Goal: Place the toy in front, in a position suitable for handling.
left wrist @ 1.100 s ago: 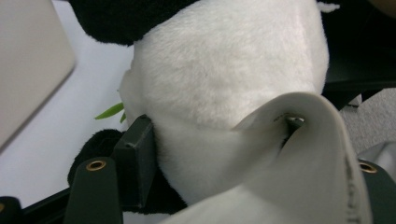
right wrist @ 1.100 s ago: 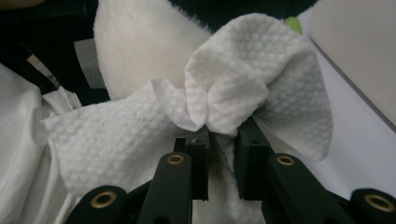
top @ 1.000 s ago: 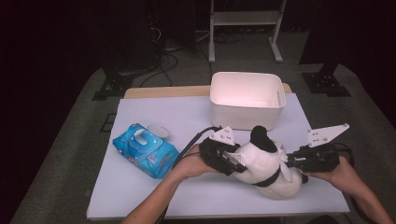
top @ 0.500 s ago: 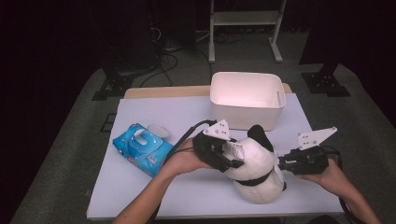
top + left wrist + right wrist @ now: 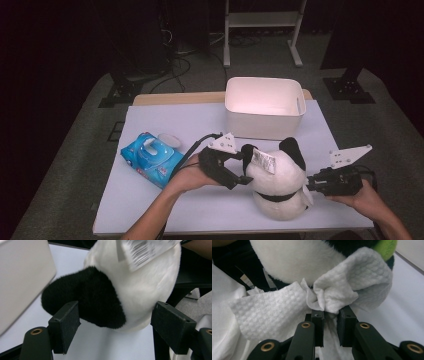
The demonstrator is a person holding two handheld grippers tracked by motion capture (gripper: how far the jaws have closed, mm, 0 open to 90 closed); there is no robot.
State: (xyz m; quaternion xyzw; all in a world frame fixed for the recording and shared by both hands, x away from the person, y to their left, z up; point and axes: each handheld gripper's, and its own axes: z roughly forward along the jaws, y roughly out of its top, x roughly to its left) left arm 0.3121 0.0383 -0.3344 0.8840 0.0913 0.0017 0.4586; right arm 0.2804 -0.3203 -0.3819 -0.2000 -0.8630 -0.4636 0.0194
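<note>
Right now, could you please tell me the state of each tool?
Left tool: open, just been opening, panda plush between its jaws, not gripped.
Right tool: shut on wet wipe.

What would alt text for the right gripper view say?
The right gripper pinches a bunched white wipe between its black jaws, against the plush panda. The pale table lies at right.
</note>
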